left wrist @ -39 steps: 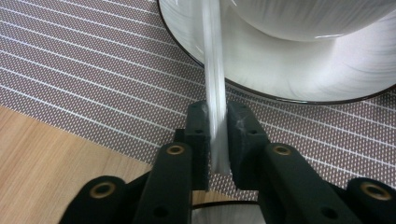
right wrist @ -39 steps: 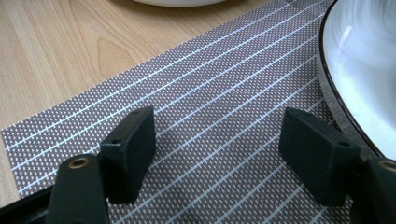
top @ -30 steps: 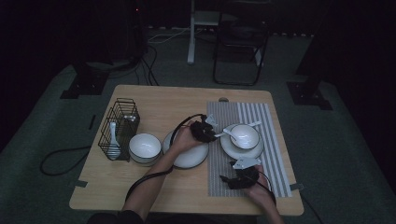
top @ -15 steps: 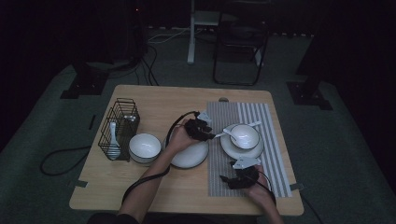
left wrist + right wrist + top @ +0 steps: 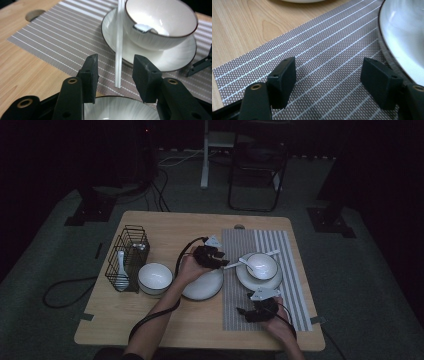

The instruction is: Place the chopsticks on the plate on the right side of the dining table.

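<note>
My left gripper (image 5: 116, 75) hovers over a white plate (image 5: 202, 285), just left of the striped placemat (image 5: 260, 270). Its jaws have just been opening. A white spoon handle (image 5: 118, 50) stands between the pads with a gap on each side. The spoon leans out of a white bowl (image 5: 160, 22) that sits on a saucer (image 5: 155, 57). In the high view the left gripper (image 5: 210, 256) points at that bowl (image 5: 261, 265). My right gripper (image 5: 255, 310) rests low on the placemat (image 5: 324, 50) near the front edge, open on nothing, with the saucer's rim (image 5: 404, 32) at its right.
A black wire rack (image 5: 128, 255) with a white spoon (image 5: 120, 265) in it stands at the table's left, and a second white bowl (image 5: 155, 276) sits beside it. A round hole (image 5: 239, 226) lies at the table's far edge. A chair (image 5: 257, 165) stands beyond the table.
My left gripper has drawn back a little to the left, away from the bowl. The right gripper has stayed where it was.
</note>
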Demonstrator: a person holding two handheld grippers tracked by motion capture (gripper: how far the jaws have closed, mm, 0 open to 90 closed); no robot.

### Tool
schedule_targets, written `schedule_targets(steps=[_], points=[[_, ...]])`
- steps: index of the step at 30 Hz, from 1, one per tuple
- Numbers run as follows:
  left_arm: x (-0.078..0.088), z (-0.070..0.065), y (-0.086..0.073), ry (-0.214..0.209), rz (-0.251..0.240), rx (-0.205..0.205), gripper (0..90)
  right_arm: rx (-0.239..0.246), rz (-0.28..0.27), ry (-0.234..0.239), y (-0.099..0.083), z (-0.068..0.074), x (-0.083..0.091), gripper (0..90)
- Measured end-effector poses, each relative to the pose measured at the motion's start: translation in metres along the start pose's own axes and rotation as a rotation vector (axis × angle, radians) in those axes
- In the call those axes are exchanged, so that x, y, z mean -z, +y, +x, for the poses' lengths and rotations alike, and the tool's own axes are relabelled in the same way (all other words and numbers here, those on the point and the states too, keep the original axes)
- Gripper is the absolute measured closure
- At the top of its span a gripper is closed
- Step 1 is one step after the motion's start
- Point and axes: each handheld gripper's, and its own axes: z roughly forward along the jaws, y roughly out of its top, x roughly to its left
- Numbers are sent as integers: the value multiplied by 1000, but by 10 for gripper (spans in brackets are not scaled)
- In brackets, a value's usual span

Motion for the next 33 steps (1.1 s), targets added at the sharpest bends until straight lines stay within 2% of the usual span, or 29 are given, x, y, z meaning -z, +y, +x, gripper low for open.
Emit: schedule_targets(steps=[9, 17, 22, 24, 33], points=[[2, -2, -3, 4, 4, -4, 555, -17, -69, -54, 9, -3, 24, 287], [-4, -4, -4, 2, 26, -20, 550, -38, -112, -113, 11, -16, 45, 287], [-6, -5, -4, 8, 43, -49, 550, -44, -129, -142, 13, -26, 56, 288], [-6, -5, -5, 3, 33, -42, 549, -50, -141, -151, 14, -30, 60, 287], [-9, -5, -9, 20, 52, -43, 542, -75, -169, -201, 18, -47, 74, 286]])
